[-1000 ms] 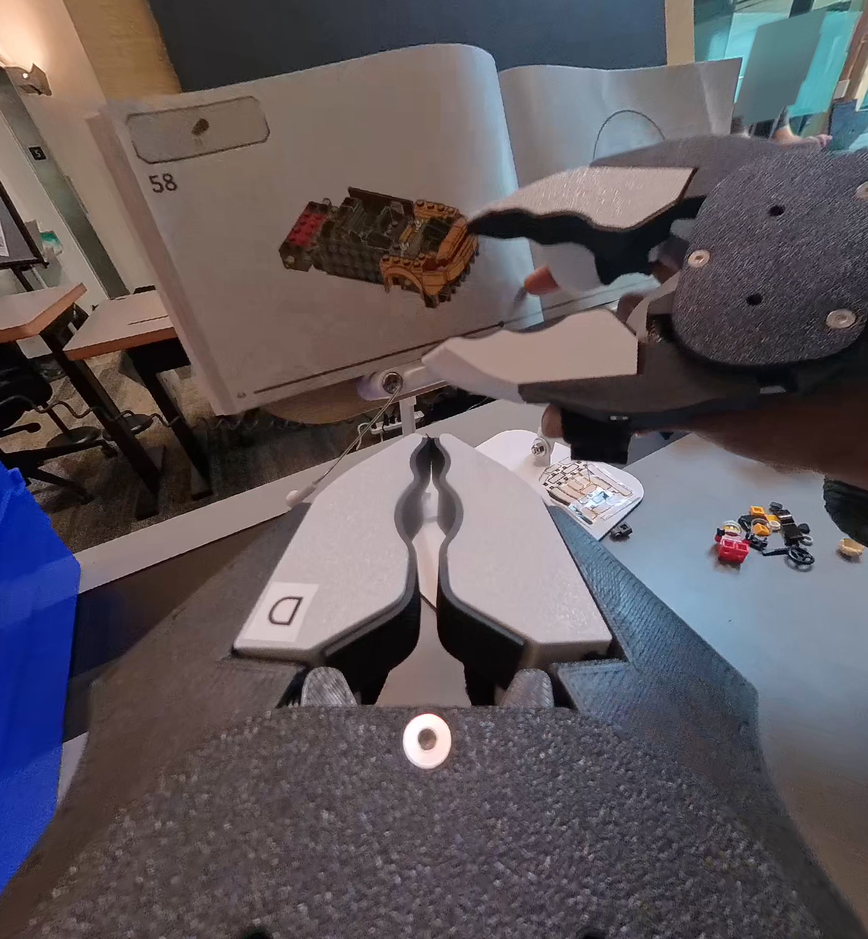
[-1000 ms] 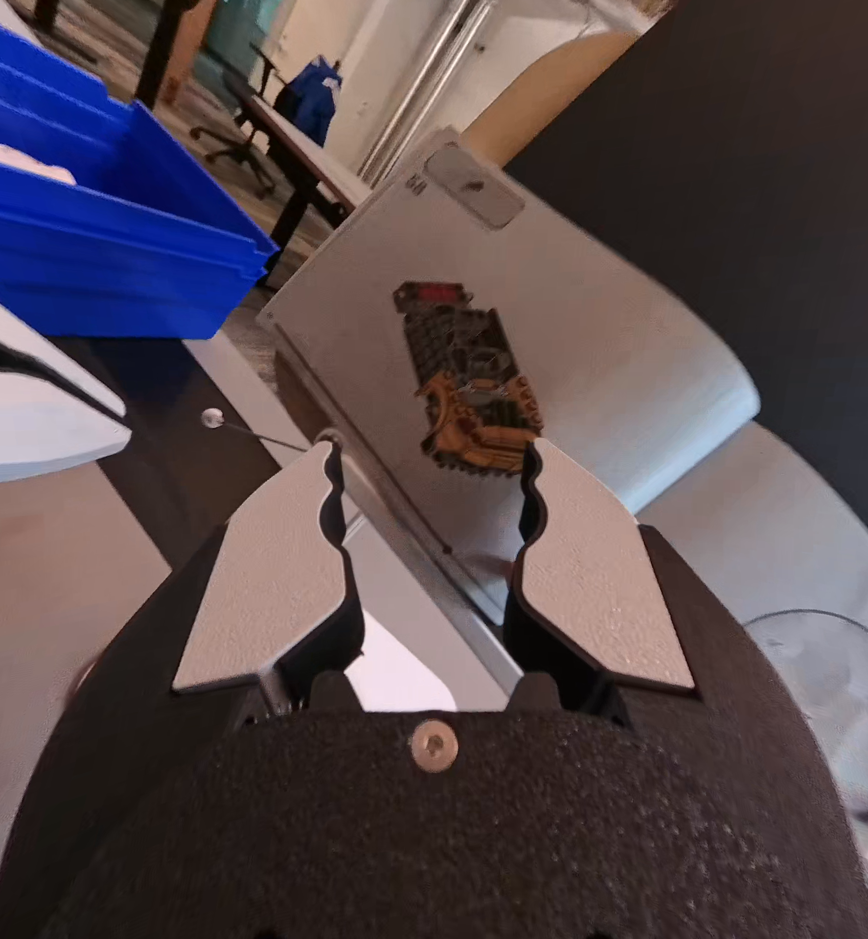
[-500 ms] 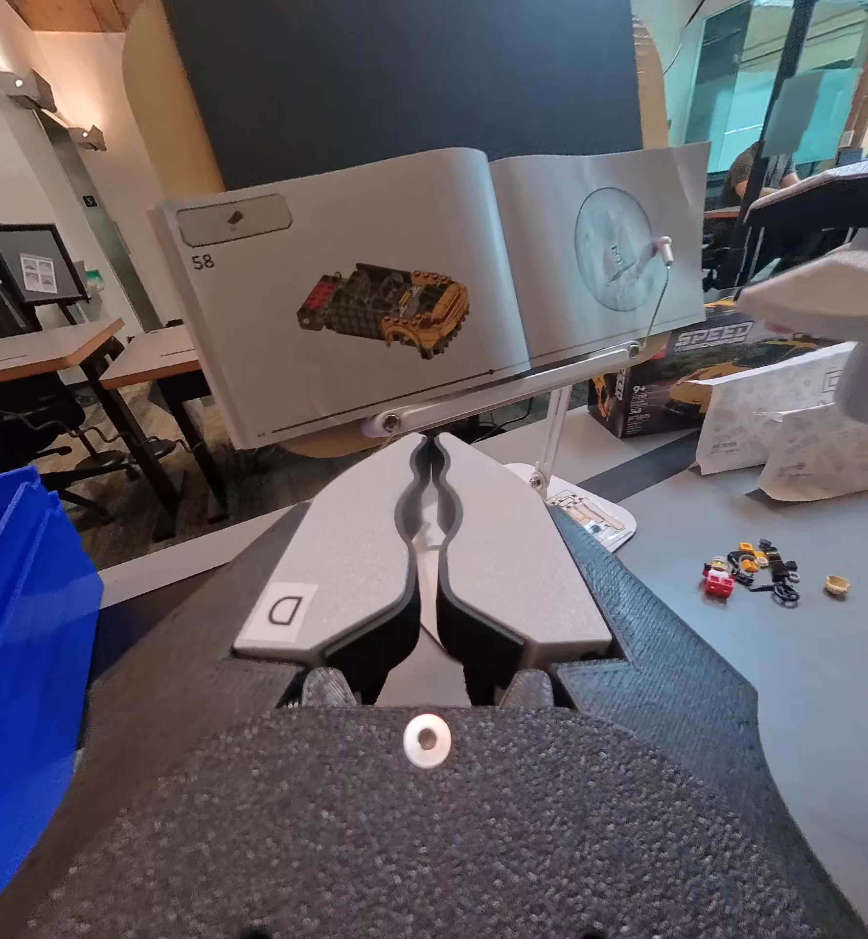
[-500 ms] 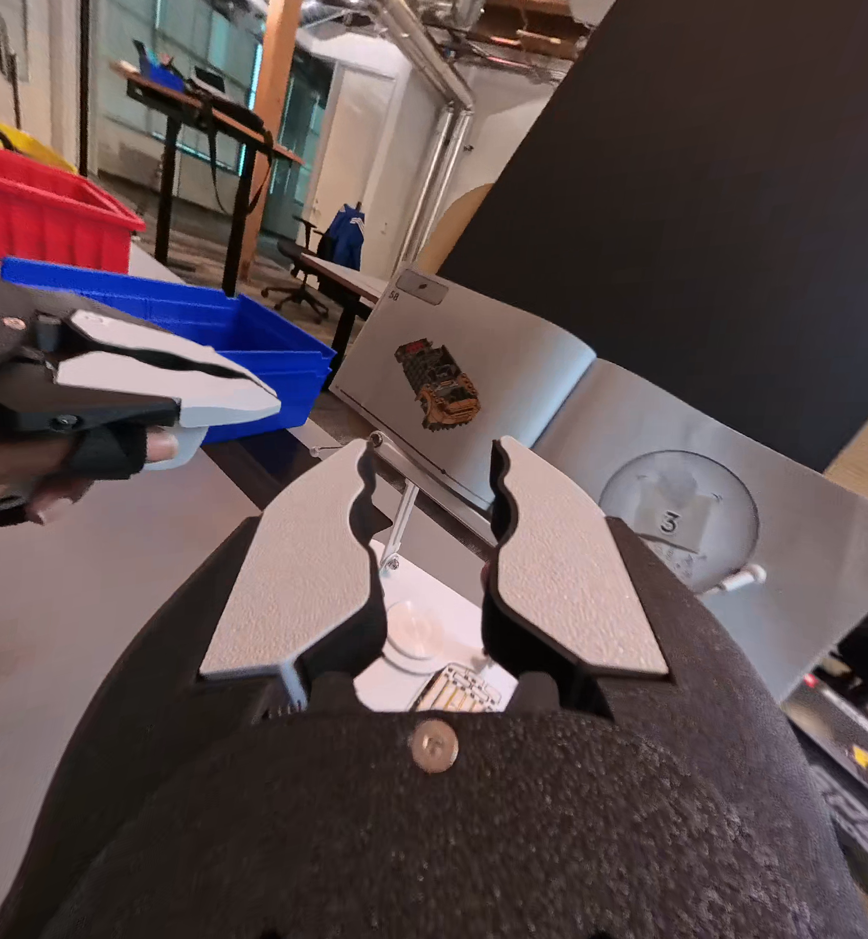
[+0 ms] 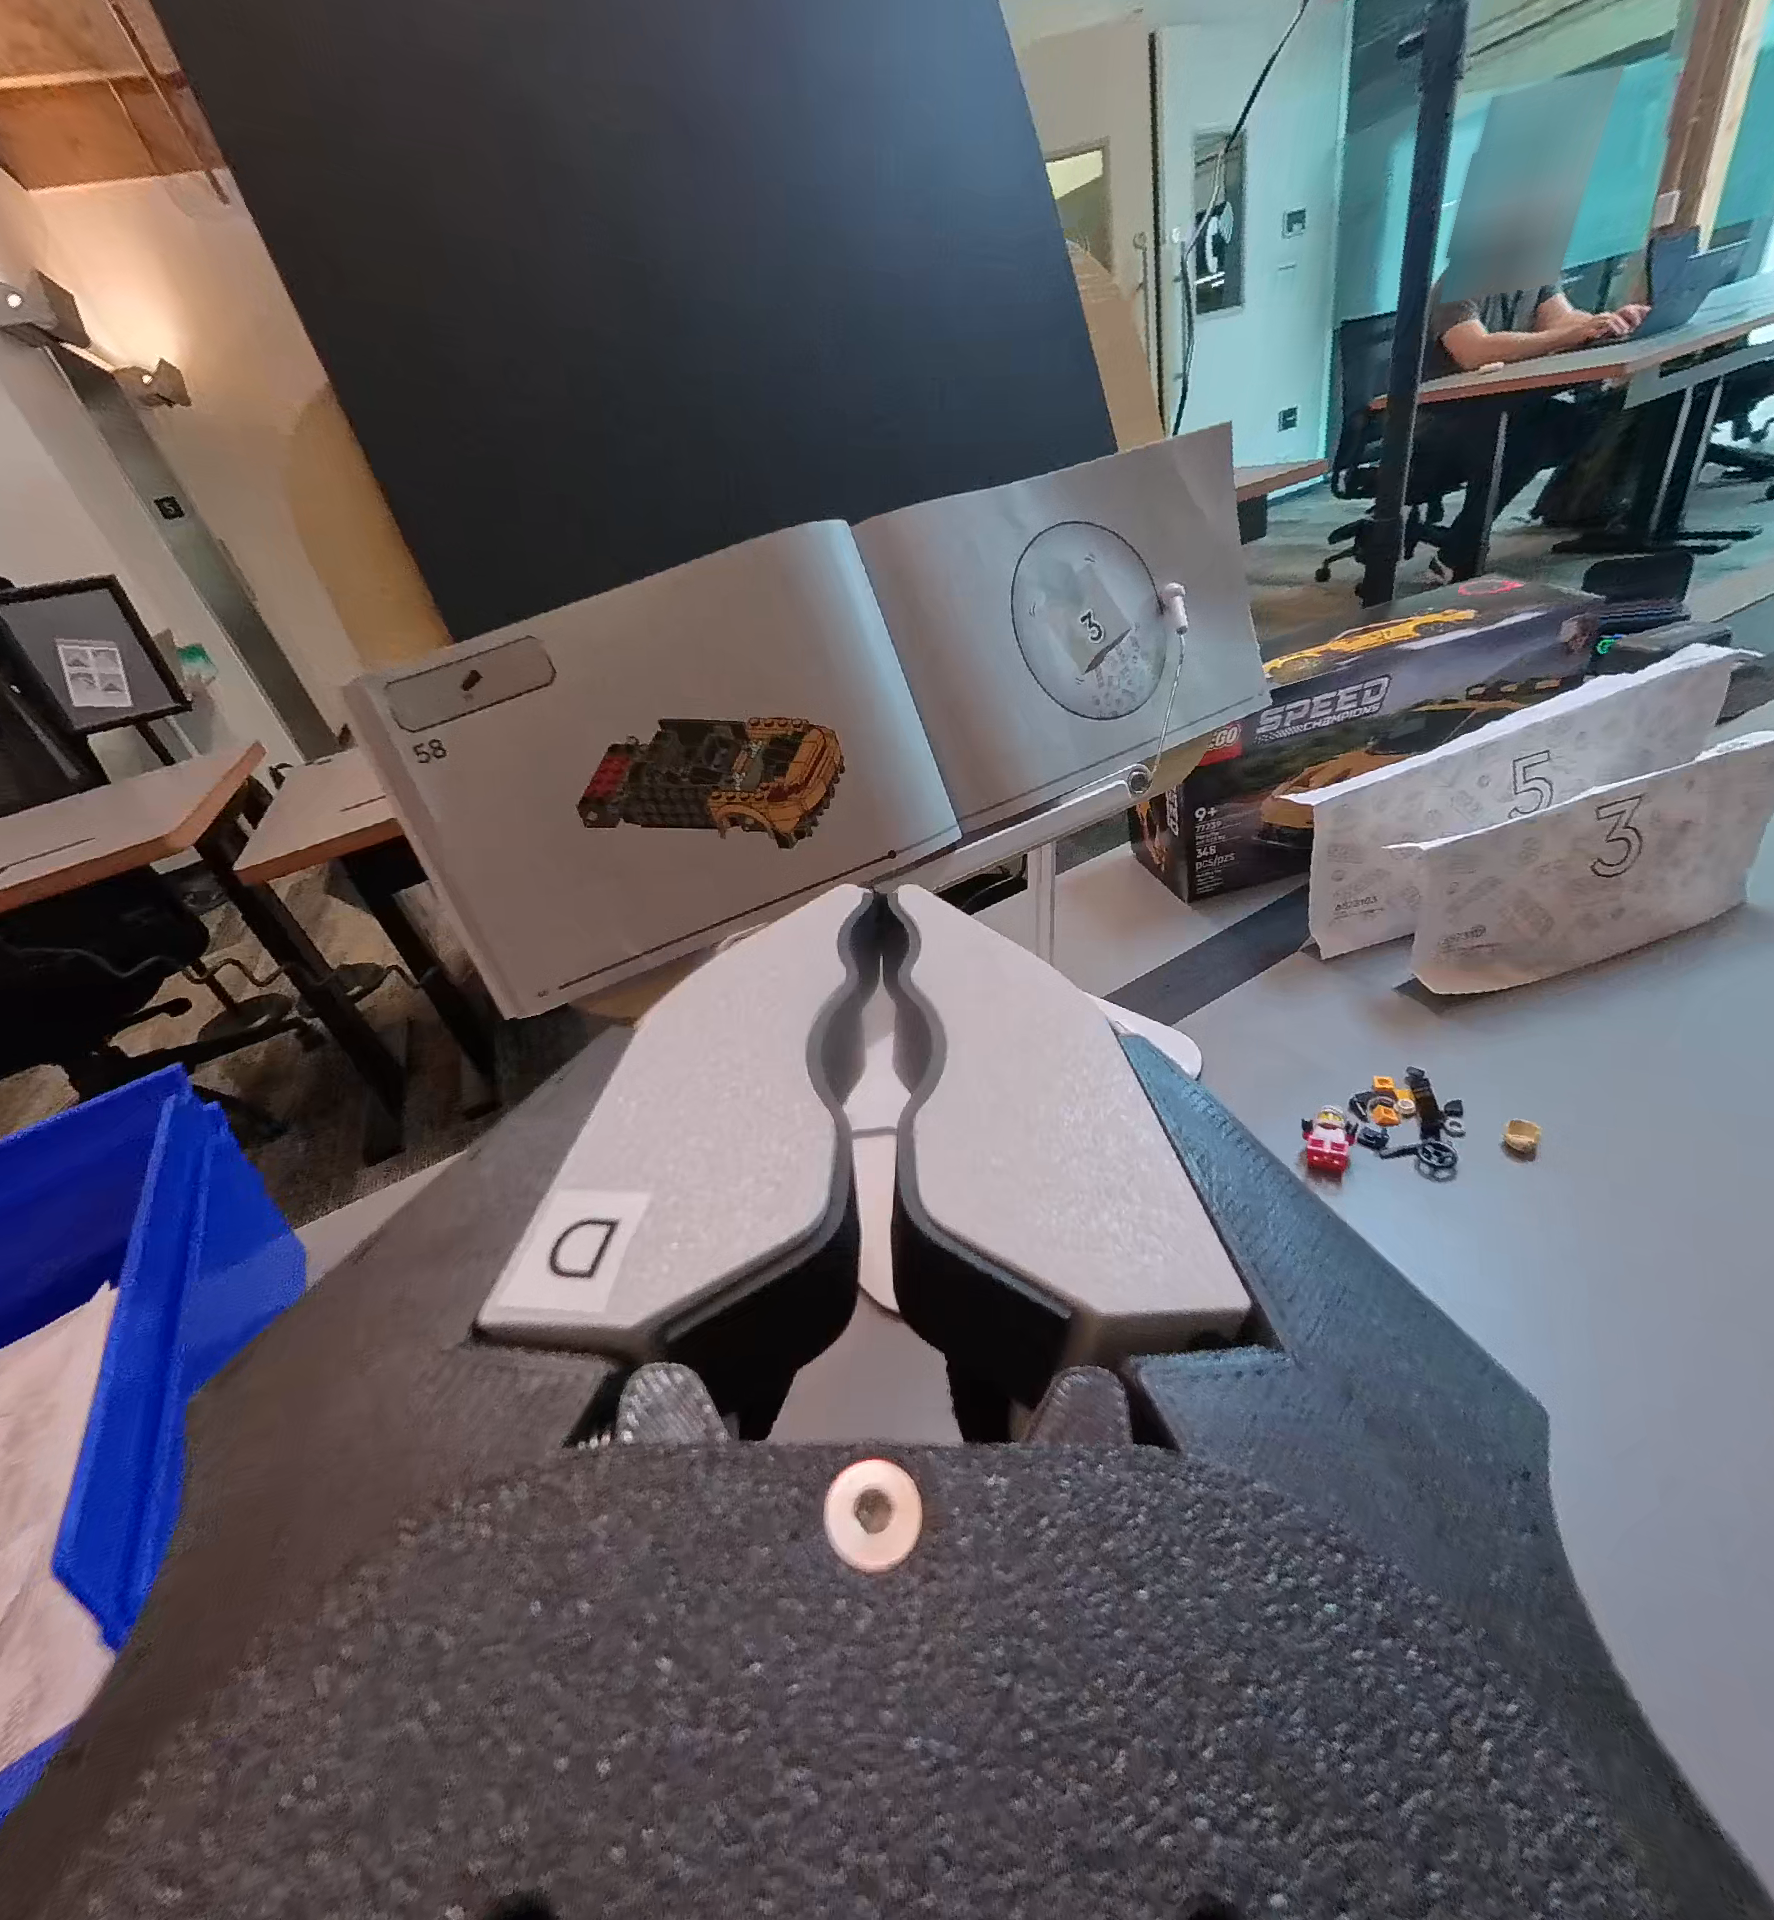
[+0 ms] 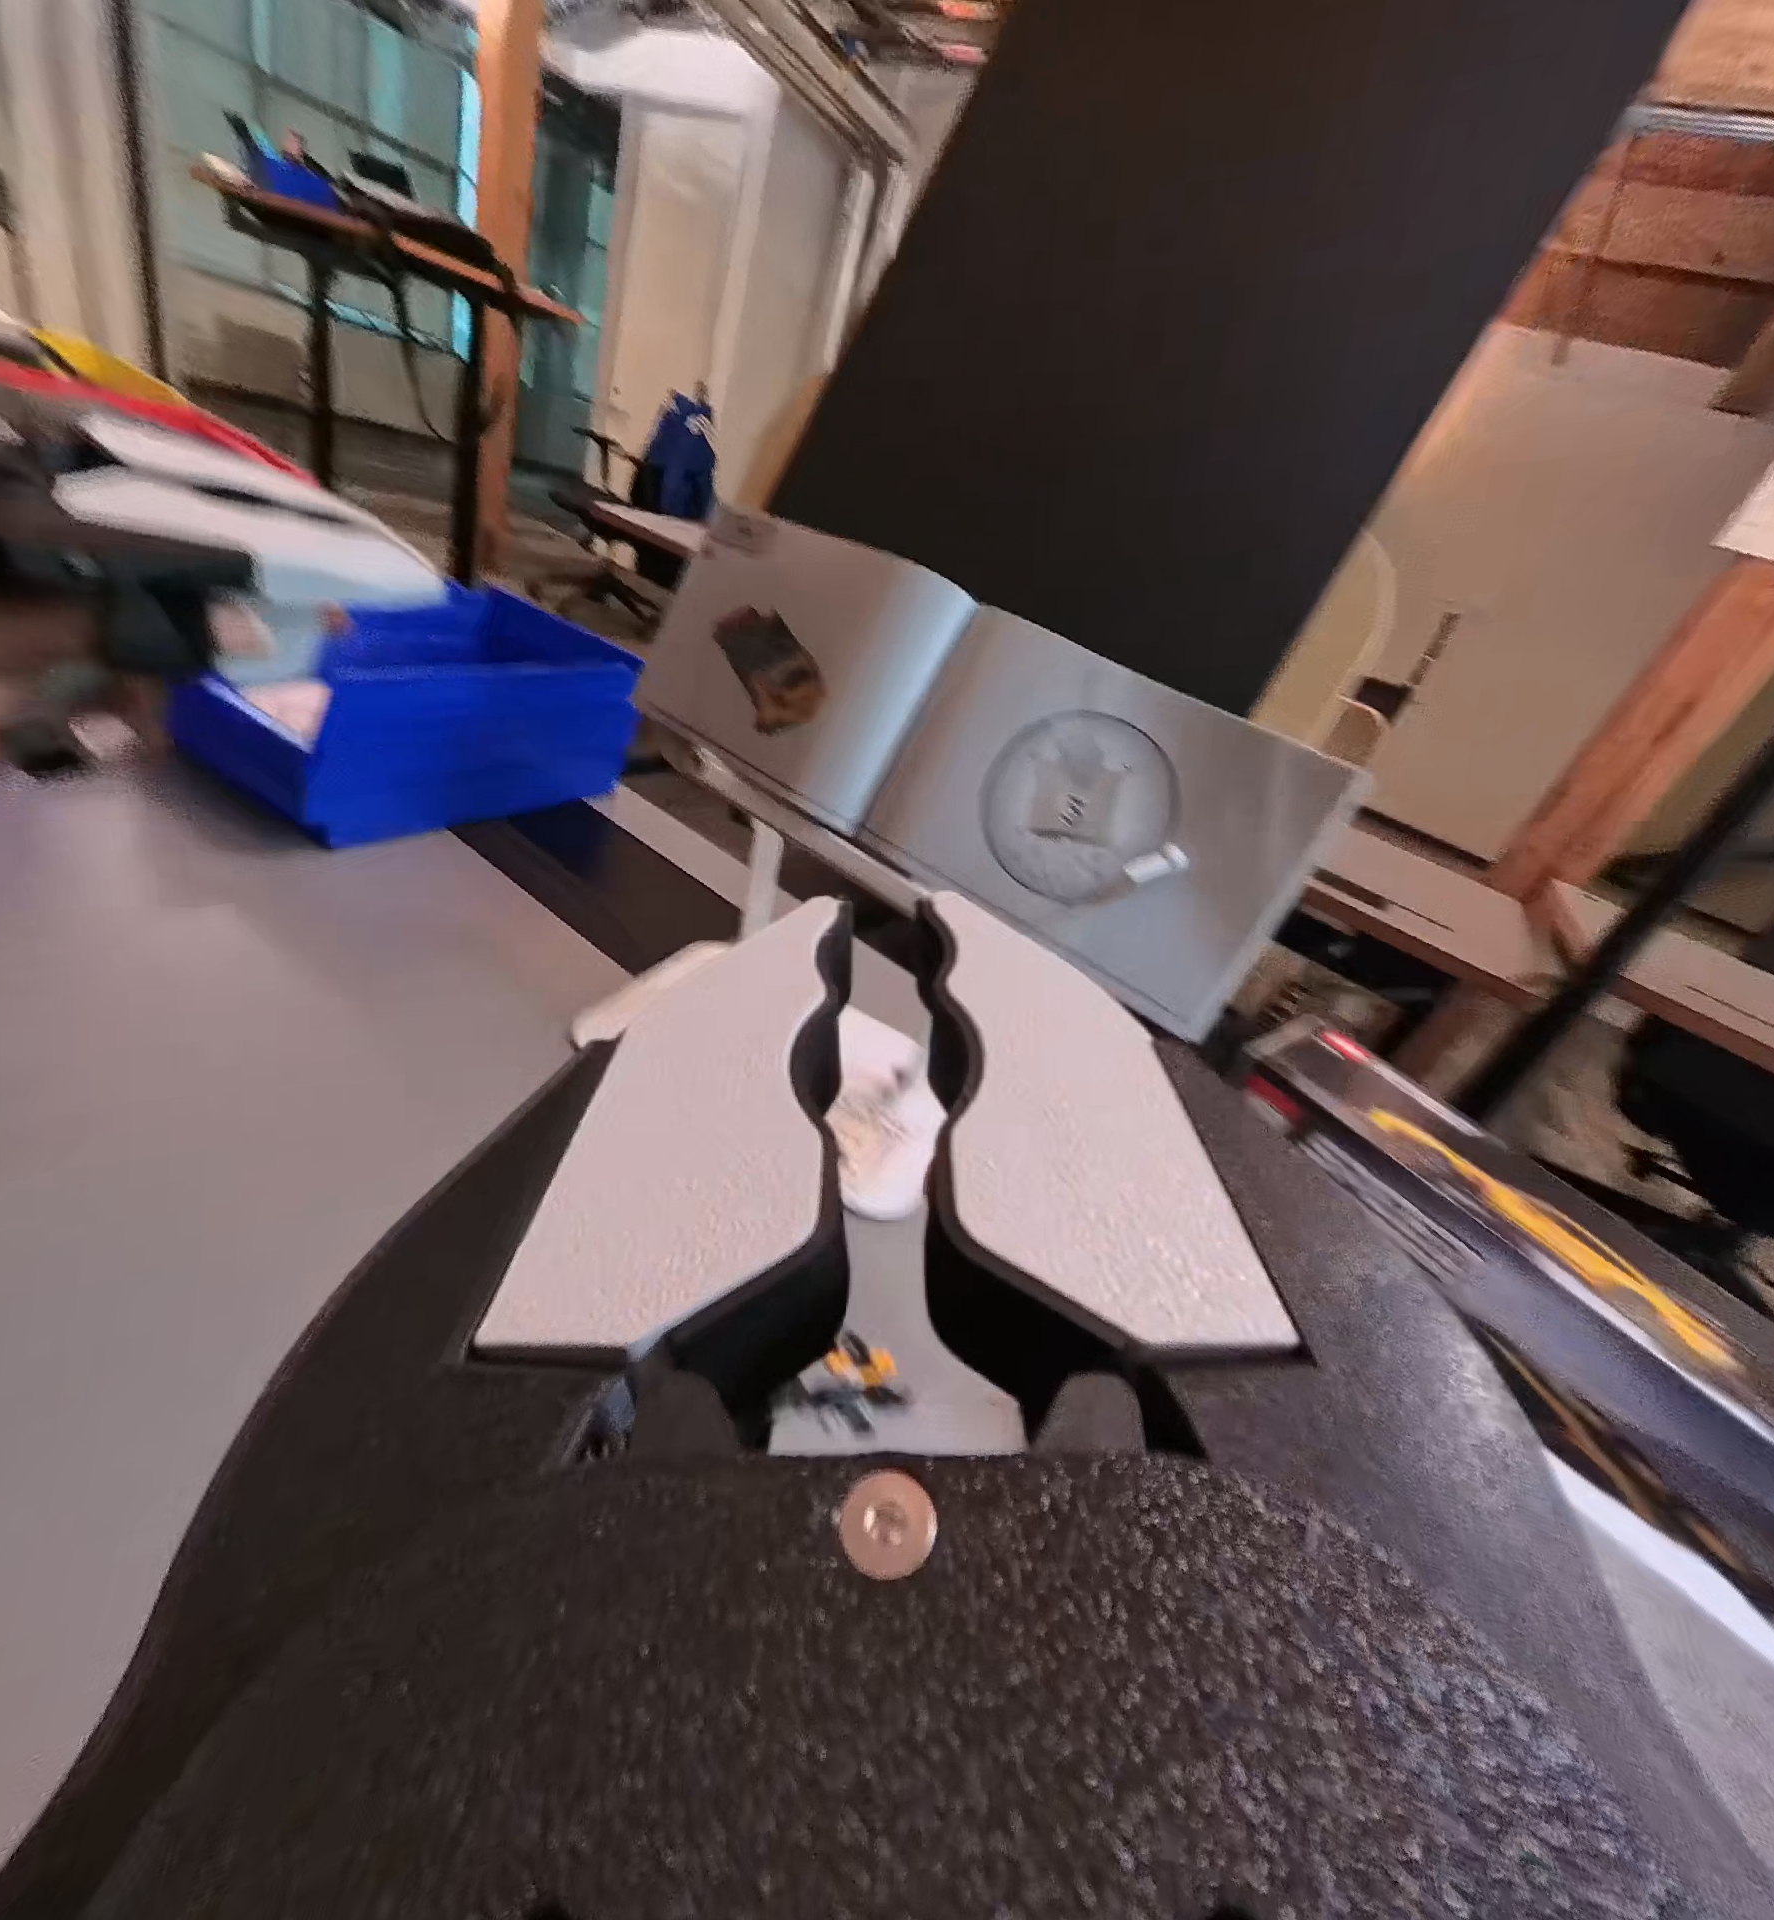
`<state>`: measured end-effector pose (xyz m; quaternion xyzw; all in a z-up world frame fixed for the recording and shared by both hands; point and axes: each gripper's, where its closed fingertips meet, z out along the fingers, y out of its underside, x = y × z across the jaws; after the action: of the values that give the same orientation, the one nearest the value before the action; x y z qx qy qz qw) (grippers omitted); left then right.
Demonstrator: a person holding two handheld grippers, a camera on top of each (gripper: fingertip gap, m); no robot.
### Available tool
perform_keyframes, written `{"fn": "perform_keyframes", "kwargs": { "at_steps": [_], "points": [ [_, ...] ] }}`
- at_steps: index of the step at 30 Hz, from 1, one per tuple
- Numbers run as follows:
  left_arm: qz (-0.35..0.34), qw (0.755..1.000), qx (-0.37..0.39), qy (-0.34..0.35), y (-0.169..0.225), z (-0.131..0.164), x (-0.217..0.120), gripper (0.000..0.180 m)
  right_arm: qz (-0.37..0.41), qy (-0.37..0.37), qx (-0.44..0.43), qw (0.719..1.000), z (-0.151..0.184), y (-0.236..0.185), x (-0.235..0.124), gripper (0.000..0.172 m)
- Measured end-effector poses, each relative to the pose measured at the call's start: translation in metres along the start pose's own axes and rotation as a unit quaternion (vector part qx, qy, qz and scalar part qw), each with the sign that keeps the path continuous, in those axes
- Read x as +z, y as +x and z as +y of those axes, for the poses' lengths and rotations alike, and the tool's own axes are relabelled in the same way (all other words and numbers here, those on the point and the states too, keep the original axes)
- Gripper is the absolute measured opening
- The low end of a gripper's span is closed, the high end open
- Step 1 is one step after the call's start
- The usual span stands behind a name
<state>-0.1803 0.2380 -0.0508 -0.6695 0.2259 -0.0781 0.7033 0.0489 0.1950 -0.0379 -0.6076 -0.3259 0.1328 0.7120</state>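
grey table (image 5: 1641,1299) under both claws; left claw (image 5: 881,906) closed bare; right claw (image 6: 885,914) slightly parted.

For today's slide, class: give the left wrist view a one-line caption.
Shut, empty hand-held gripper aimed at an open instruction booklet on its stand; loose toy bricks lie on the grey table.

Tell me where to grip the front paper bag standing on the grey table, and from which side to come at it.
Grip the front paper bag by its top edge, coming down from above. It stands upright and looks thin front to back, so the fingers can likely span that edge. A second bag stands close behind it, leaving little room for a finger low down.
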Motion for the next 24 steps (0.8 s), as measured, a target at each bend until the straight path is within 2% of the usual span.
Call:
{"fn": "perform_keyframes", "kwargs": {
  "at_steps": [3, 6, 10, 11, 12, 17, 20, 24],
  "points": [
    [-0.009, 1.000, 0.006, -0.010, -0.001, -0.002, -0.012, 0.000, 0.040, -0.049, -0.025, 0.998, 0.032, 0.023, -0.039, 0.024],
    [-0.026, 0.999, 0.006, -0.022, -0.010, 0.001, -0.007, 0.000, 0.069, -0.084, -0.005, 0.994, 0.064, 0.041, -0.076, 0.031],
    [-0.029, 0.998, -0.018, -0.045, -0.018, 0.014, 0.028, 0.000, 0.126, -0.089, 0.041, 0.987, 0.095, 0.065, -0.113, 0.038],
    [-0.035, 0.998, -0.024, -0.045, -0.021, 0.017, 0.038, 0.006, 0.140, -0.081, 0.053, 0.985, 0.099, 0.070, -0.120, 0.038],
    [-0.032, 0.998, -0.036, -0.045, -0.021, 0.019, 0.050, 0.020, 0.152, -0.075, 0.063, 0.984, 0.104, 0.074, -0.125, 0.038],
    [-0.030, 0.996, -0.064, -0.055, -0.022, 0.031, 0.090, 0.023, 0.184, -0.092, 0.073, 0.976, 0.131, 0.093, -0.140, 0.040],
    [-0.021, 0.996, -0.066, -0.049, -0.015, 0.029, 0.091, 0.022, 0.188, -0.113, 0.055, 0.974, 0.139, 0.099, -0.146, 0.041],
    [0.017, 0.998, -0.049, -0.042, 0.006, 0.020, 0.063, 0.017, 0.161, -0.161, 0.050, 0.972, 0.152, 0.104, -0.156, 0.046]
  ]
}}
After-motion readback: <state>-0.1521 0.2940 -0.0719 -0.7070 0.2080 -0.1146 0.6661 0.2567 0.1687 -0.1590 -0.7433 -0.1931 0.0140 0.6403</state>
